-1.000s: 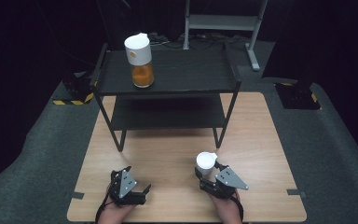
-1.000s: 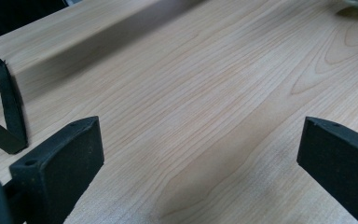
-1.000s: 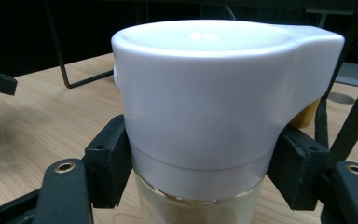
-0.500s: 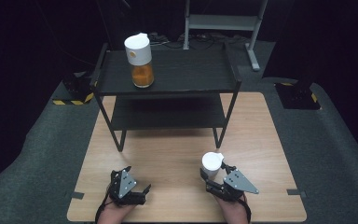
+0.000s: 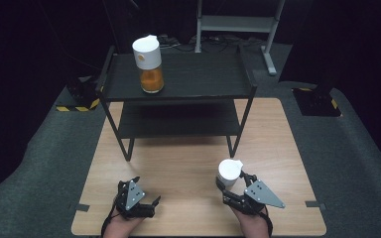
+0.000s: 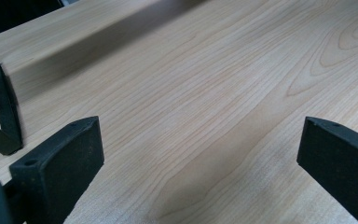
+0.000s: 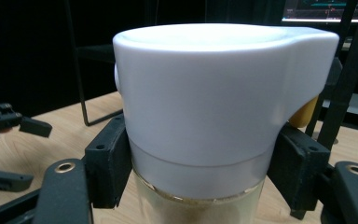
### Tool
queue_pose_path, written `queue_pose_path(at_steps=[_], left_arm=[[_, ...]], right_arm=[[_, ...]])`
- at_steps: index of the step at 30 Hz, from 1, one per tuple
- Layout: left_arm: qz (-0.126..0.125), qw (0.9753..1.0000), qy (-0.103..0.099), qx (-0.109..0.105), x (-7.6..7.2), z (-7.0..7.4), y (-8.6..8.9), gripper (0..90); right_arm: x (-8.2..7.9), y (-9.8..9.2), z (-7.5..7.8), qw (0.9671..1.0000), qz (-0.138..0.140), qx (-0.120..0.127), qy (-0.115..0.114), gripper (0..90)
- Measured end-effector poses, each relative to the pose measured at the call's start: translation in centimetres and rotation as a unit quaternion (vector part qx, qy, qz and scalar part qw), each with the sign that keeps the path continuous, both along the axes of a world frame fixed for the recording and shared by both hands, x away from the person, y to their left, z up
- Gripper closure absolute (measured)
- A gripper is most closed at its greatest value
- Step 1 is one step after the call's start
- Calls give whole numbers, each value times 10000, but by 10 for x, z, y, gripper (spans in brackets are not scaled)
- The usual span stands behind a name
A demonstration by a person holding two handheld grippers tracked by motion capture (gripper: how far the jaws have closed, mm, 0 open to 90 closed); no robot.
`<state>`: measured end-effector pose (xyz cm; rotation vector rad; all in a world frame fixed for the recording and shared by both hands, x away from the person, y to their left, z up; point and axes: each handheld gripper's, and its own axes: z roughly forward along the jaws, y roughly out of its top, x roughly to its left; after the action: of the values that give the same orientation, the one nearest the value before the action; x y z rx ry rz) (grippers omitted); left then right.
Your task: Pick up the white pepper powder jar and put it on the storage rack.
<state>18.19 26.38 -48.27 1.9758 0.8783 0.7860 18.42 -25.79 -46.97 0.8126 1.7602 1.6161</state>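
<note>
My right gripper [image 5: 232, 184] has drifted rightward from the black shelf rack [image 5: 176, 82], jaws clamped on a white-lidded jar [image 5: 228, 172] of pale grains. My left gripper [image 5: 144, 191] rests wide apart. On the rack stands a jar of orange powder [image 5: 149, 64].

black two-level shelf [image 5: 193, 82] at far end of wooden table [image 5: 188, 163] | orange-filled jar with white lid [image 5: 149, 64] upright on shelf top, left part | grey metal stand [image 5: 238, 25] behind shelf
</note>
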Motion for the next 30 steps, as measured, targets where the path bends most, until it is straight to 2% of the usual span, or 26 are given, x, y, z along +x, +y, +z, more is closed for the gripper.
queue_pose_path(at_steps=[9, 19, 30], left_arm=[[29, 10000, -49, 29, -2, -1, -2, 7], [27, 10000, -53, -12, -2, -1, 0, 7], [12, 10000, -51, -45, -2, -2, 1, 7]], right_arm=[[2, 3, 18, 9998, 82, 118, -100, 305], [6, 10, 52, 9994, 111, 22, -342, 305], [15, 14, 84, 9988, 143, 98, -467, 305]])
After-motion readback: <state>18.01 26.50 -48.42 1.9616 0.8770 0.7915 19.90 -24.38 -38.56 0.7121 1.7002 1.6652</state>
